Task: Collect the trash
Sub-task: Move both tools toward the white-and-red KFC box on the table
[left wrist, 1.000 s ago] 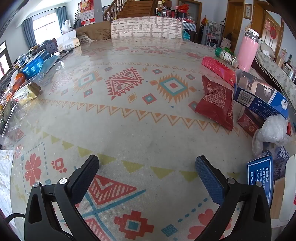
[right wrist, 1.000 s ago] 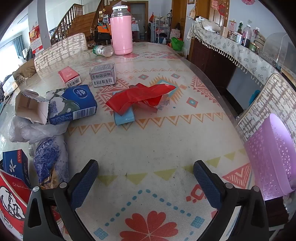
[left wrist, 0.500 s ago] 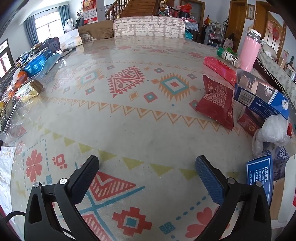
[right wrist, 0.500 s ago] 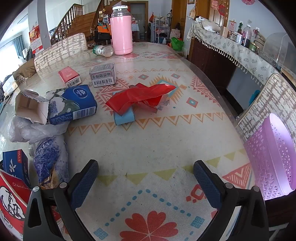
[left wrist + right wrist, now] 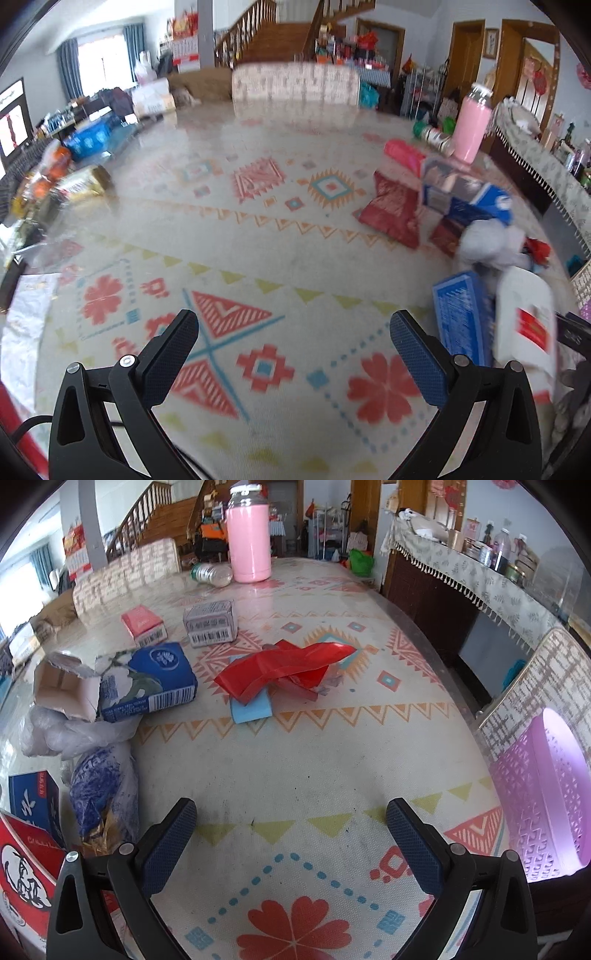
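Crumpled red wrapper point(image 5: 286, 666) lies atop a light-blue packet point(image 5: 251, 707); torn blue carton point(image 5: 146, 683) on its side.

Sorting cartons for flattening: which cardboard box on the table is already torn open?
The blue-and-white carton beside the crumpled clear bag: its left end is ripped open, unlike the closed grey box and pink box.

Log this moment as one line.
left gripper: open, empty | right gripper: open, empty | red wrapper: on table | purple basket: right

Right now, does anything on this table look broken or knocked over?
Yes. The blue carton lies on its side with one end torn open, and a clear bottle lies toppled beside the upright pink flask.
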`<state>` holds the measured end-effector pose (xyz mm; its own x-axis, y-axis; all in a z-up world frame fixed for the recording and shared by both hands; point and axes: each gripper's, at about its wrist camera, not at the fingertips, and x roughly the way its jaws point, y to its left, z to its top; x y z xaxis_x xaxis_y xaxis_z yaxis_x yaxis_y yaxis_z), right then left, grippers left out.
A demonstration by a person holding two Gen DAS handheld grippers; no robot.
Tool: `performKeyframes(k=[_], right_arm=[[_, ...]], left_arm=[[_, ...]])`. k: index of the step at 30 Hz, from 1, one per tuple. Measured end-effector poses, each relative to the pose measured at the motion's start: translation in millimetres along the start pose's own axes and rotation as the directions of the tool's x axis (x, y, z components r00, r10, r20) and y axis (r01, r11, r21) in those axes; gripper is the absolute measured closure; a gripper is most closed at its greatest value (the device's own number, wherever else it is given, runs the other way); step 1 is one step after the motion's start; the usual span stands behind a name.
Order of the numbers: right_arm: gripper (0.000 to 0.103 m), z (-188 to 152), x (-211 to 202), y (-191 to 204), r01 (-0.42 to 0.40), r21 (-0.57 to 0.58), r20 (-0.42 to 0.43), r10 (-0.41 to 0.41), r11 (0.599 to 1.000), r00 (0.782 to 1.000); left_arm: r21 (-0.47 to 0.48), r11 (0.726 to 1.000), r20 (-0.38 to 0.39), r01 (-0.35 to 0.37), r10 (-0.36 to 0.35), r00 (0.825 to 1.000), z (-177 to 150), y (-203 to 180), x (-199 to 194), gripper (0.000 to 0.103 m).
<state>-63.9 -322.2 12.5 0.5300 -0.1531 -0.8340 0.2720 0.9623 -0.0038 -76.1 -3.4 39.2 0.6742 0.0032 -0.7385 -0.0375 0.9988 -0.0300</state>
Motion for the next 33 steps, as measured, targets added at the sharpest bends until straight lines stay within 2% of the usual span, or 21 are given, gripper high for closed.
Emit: performKeyframes(k=[7, 11, 16, 18, 24, 33], right_arm=[[0.000, -6.6, -3.3, -3.1, -0.040, -0.059, -0.011, 0.039, 0.997, 0.999], [0.004, -20.8, -17.3, -6.8, -0.033, -0.035, -0.001, 0.033, 0.999, 0.999], [0.005, -42.0, -58.1, -10.9, 0.001, -0.042, 0.109, 0.004, 0.999, 0.994], [0.005, -52.5, -77.8, -9.0, -0.009, -0.049, 0.152, 0.016, 0.999, 0.988], [0.005, -83.8, -125.5, 2.6, -0.033, -0.067, 0.265, 0.049, 0.997, 0.963], [0.005, -114.6, -171.3, 13.8, -0.038, -0.075, 0.383, 0.064, 0.996, 0.921]], left_arm=[[0.012, 1.000, 0.044, 0.013, -0.014, 0.999, -17.1, 4.6, -40.0, 0.000], [0.047, 0.999, 0.075, -0.013, 0.010, 0.997, -21.2, 3.7, -58.2, 0.000], [0.078, 0.997, 0.113, -0.017, 0.008, 0.994, -30.2, -5.3, -78.9, 0.000], [0.090, 0.996, 0.133, -0.011, -0.001, 0.991, -33.7, -9.4, -88.6, 0.000], [0.123, 0.992, 0.163, 0.007, -0.027, 0.986, -42.9, -20.8, -108.2, 0.000], [0.162, 0.986, 0.210, 0.024, -0.058, 0.976, -60.0, -27.6, -135.5, 0.000]])
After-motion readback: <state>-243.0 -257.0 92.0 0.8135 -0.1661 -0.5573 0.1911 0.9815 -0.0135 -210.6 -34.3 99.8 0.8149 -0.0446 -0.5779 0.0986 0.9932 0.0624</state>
